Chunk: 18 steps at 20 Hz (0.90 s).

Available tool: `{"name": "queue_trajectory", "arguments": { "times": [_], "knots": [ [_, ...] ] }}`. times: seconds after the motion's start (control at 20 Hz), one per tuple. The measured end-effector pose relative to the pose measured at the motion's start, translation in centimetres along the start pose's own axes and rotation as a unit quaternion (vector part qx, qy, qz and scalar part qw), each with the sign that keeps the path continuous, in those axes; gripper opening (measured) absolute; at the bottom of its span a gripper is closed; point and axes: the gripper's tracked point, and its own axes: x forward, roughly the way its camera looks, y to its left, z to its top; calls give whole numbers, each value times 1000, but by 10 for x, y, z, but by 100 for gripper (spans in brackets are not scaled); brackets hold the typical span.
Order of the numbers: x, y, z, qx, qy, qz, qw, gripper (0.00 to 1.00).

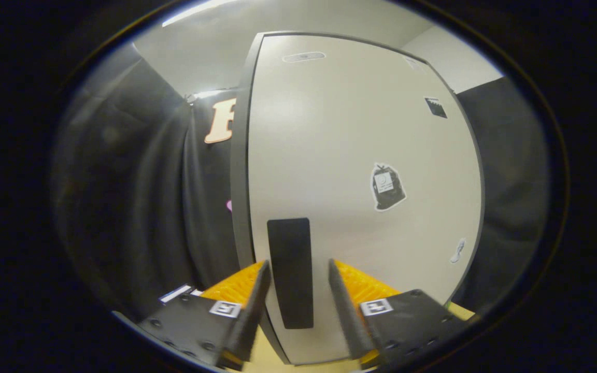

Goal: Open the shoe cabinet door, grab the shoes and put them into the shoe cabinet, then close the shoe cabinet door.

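Black cloth wall (pixel 138 197) hangs far left, folds visible. Next right, shoe cabinet door (pixel 360 155): pale grey panel with dark edge, upright, close ahead of the gripper (pixel 295 274). Black vertical handle (pixel 290 272) sits low on the door near its left edge, right between the two fingers (pixel 254 290). Claw spread apart, fingers flanking the handle, not pressing on it; yellow ribbed pads face inward. Cannot tell if the door is fully closed. Stickers further right on the door: a black bag-shaped sticker (pixel 386 187) mid-panel, a small dark sticker (pixel 436 108) upper right. Light floor (pixel 272 357) below the door.
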Motion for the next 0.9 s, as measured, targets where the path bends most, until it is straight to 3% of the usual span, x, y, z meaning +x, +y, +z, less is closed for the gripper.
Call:
{"name": "queue_trajectory", "arguments": {
  "times": [0.3,0.4,0.45,0.75,0.8,0.9],
  "knots": [
    [-4,2,6,-8,-13,-6,1000,35],
    [-5,2,7,-7,-13,-7,1000,35],
    [-5,3,7,-9,-12,-9,1000,27],
    [-6,2,6,-6,-9,-15,1000,20],
    [-6,2,6,-6,-6,-15,1000,12],
    [-9,1,6,-5,-4,-10,1000,12]
  ]
}}
